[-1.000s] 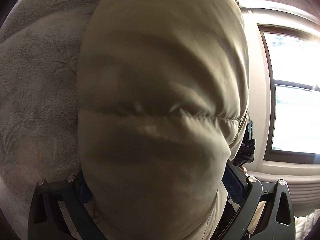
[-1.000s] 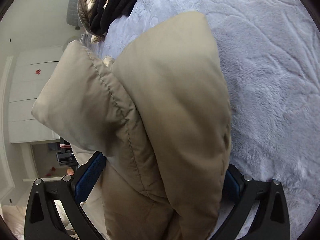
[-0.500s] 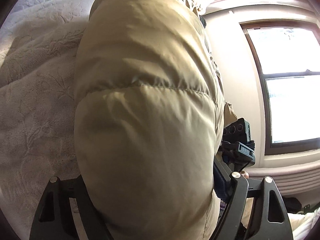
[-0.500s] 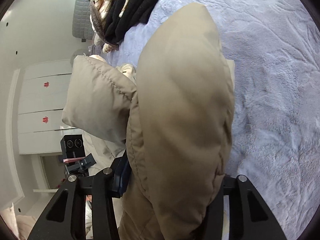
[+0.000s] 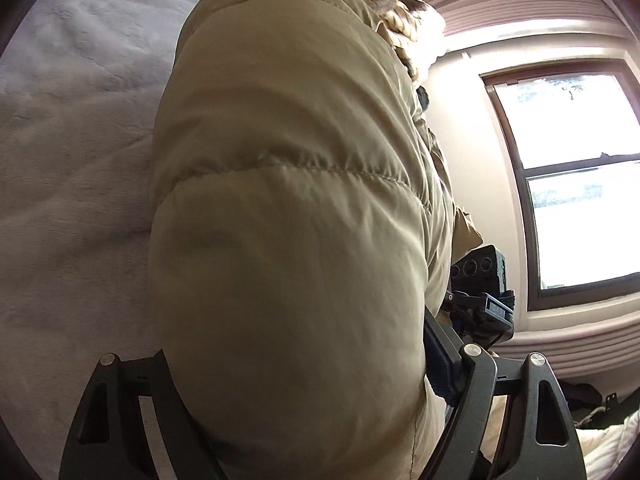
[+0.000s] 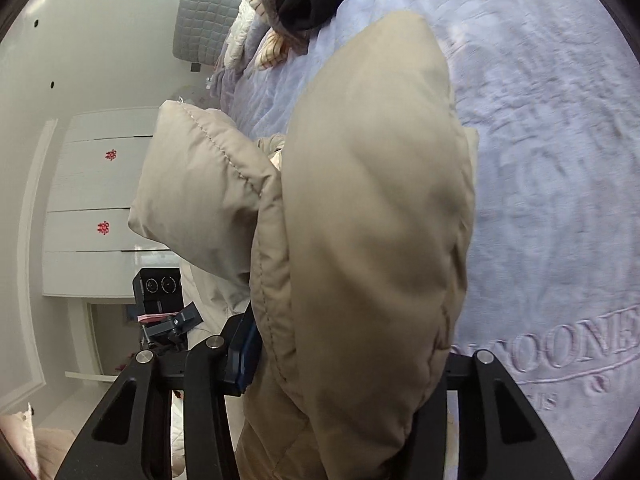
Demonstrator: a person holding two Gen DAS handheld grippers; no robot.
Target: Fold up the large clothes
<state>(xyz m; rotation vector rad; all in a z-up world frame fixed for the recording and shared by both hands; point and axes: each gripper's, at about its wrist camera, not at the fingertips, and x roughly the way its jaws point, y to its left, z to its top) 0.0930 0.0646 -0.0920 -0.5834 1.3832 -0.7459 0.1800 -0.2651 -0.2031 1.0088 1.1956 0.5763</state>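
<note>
Both grippers carry the puffy beige down jacket (image 5: 288,240) lifted above the lavender blanket (image 6: 560,160) on the bed, and it looks light, soft and slick-shelled, so a bite deep behind a quilted seam should hold better than a pinch on loose fabric. The left gripper (image 5: 304,400) has its jaws wide, clamped round a fat baffle. The right gripper (image 6: 340,380) has narrower jaws squeezing a folded edge; both tilt downward, side by side.
</note>
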